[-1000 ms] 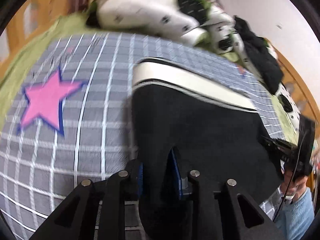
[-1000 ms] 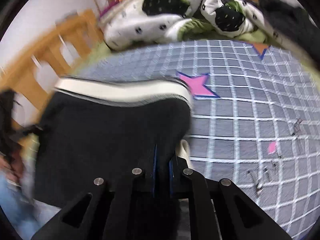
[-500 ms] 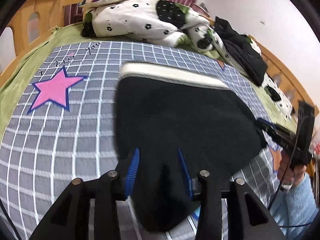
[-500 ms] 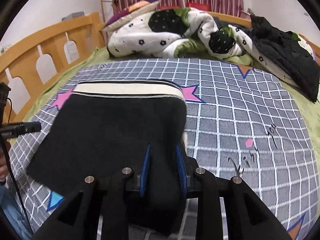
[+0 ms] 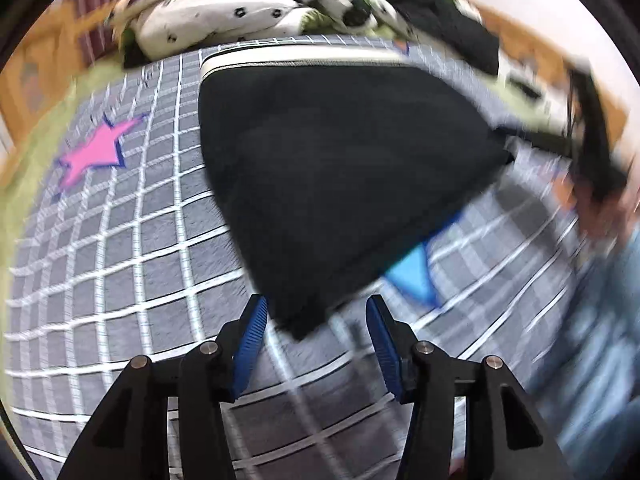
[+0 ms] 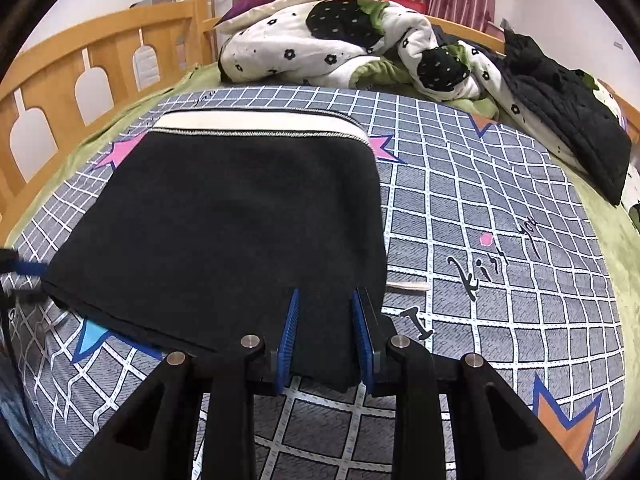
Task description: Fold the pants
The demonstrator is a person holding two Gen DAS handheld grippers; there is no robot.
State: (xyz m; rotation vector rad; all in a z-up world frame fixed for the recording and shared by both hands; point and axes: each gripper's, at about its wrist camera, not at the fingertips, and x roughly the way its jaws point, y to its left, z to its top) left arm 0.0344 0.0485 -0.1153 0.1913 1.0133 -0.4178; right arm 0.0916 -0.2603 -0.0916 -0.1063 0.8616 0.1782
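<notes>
Black pants (image 6: 240, 216) with a white waistband (image 6: 256, 122) lie folded flat on a grey checked bedspread (image 6: 500, 280). In the left wrist view, which is blurred, the pants (image 5: 340, 168) lie ahead. My left gripper (image 5: 316, 320) is open, with its blue pads apart just behind the near corner of the pants. My right gripper (image 6: 325, 320) is open, its pads standing apart on either side of the near right edge of the pants without pinching it.
A flowered quilt (image 6: 340, 48) and a black jacket (image 6: 568, 128) are piled at the far end of the bed. A wooden bed rail (image 6: 80, 80) runs along the left. The person's hand and blue sleeve (image 5: 600, 280) are at the right.
Both grippers have opened and let go of the pants. The left gripper has drawn back from the cloth, so the near corner now lies free in front of it.
</notes>
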